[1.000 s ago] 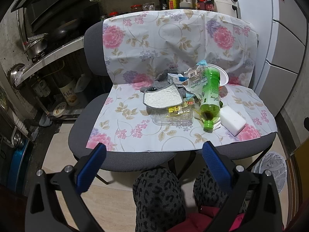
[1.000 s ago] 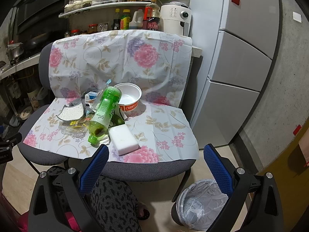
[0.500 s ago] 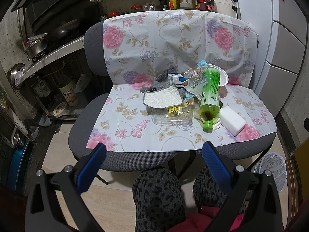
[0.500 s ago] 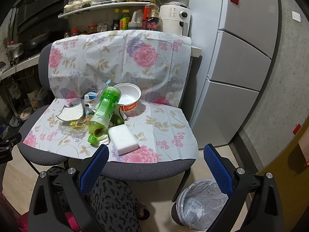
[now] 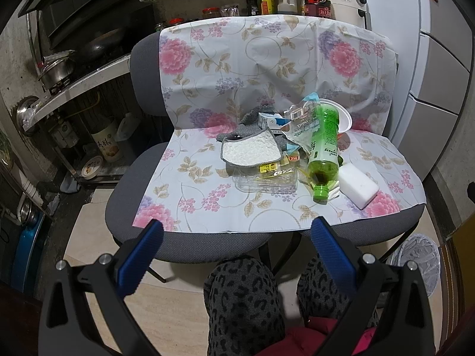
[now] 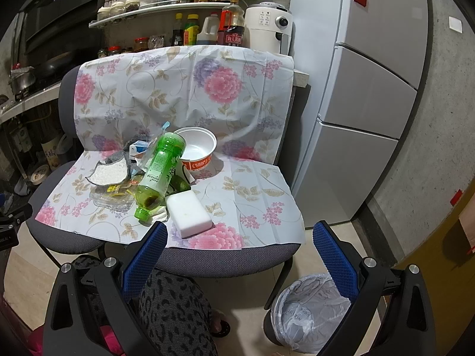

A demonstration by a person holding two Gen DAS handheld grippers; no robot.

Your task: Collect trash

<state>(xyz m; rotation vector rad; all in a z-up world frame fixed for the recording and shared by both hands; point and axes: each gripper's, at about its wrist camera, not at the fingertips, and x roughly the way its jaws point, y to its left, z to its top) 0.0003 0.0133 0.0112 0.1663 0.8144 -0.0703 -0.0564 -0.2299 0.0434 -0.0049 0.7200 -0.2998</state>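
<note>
A pile of trash lies on a flowered cloth (image 5: 207,184) spread over two grey chairs. A green plastic bottle (image 5: 323,148) (image 6: 160,172) lies on its side, cap toward me. Beside it are a white foam block (image 5: 359,185) (image 6: 188,213), a clear plastic tray (image 5: 267,178) (image 6: 112,198) with yellow wrappers, a grey-edged white cloth (image 5: 251,151) (image 6: 111,170), a small blue-and-white box (image 5: 268,120) and a white paper bowl (image 6: 197,148). My left gripper (image 5: 234,237) is open, below the chair's front edge, holding nothing. My right gripper (image 6: 237,237) is open too, at the seat's front edge.
A bin lined with a white bag (image 6: 308,308) (image 5: 415,258) stands on the floor at the right of the chairs. A person's knees in leopard-print trousers (image 5: 243,296) sit just under the grippers. A fridge (image 6: 371,89) stands at right, a shelf with bottles (image 6: 207,29) behind.
</note>
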